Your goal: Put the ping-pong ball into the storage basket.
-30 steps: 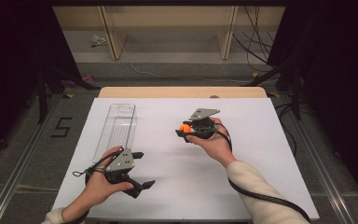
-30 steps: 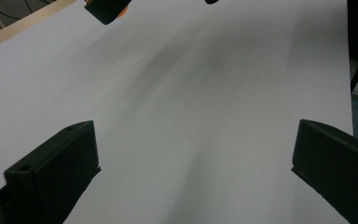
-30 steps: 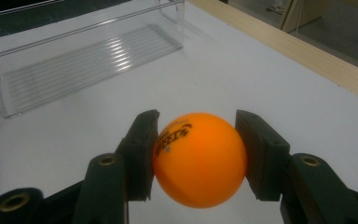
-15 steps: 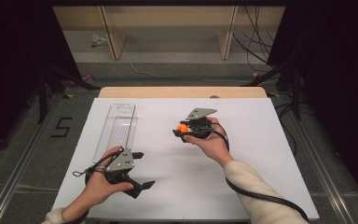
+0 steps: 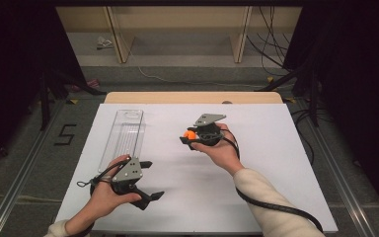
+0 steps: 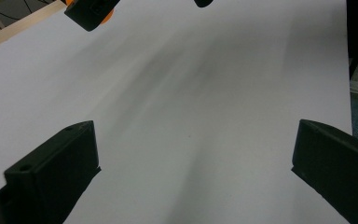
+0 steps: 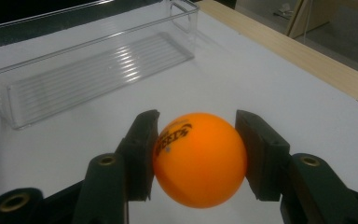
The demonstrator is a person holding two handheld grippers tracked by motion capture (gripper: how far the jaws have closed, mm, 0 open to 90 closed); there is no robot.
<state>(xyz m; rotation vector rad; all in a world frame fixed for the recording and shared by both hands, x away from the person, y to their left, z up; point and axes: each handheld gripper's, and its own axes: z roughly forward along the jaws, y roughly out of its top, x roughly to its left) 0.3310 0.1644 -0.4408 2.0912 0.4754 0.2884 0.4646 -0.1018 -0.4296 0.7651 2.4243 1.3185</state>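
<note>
Presently the right gripper (image 5: 189, 137) held the orange ball (image 7: 199, 158) clear above the white table (image 5: 276, 148), its jaws closed on the ball's two sides with nothing else between them. Contact was narrow — each pad met the curved shell at a small patch near the widest line, so the ball could probably squirt out if the hand tilted or jerked, and it would likely roll off across the smooth sheet. The clear tray (image 5: 124, 133) lay well apart to the left, empty, with its long side toward the ball; a release made short of its rim would likely bounce the ball off the wall. The left gripper (image 5: 145, 178) rested on the table near the tray's near end, jaws spread wide and empty — no backstop there.
</note>
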